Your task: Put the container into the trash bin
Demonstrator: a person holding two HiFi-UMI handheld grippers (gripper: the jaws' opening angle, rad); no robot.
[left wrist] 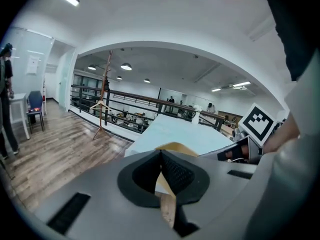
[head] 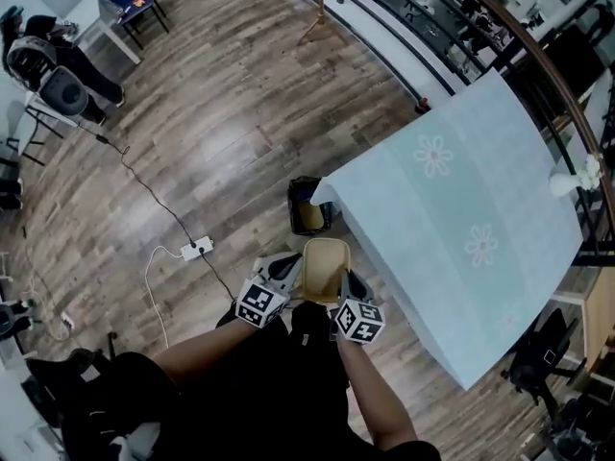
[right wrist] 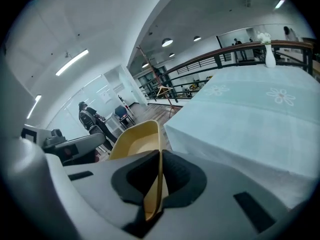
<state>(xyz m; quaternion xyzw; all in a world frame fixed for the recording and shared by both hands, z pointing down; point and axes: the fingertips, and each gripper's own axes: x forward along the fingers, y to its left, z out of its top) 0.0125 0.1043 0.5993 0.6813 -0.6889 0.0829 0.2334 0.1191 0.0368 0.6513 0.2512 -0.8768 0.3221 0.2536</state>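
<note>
Fingers on both sides are closed tight on the container (head: 325,262): the left gripper (left wrist: 162,178) pinches one thin wall of the tan tub between its dark pads, and the right gripper (right wrist: 159,180) pinches the opposite wall the same way. Neither pair shows a gap beyond the thickness of the rim it holds. In the head view the left gripper (head: 286,271) and right gripper (head: 348,286) carry the tub between them, open side up, in the air over the wooden floor (head: 221,133), close in front of the person's body.

The trash bin (head: 309,206) stands on the floor just off the near corner of the table (head: 461,190), which is draped in a pale blue cloth. It looks dark, and seems to hold something tan already. The tub is near the bin but still short of it, not over its mouth.

As I judge it, the pick-up is done and the carry is well along. What is left is to bring the tub over the bin's opening, lower it, and let both grips go
</note>
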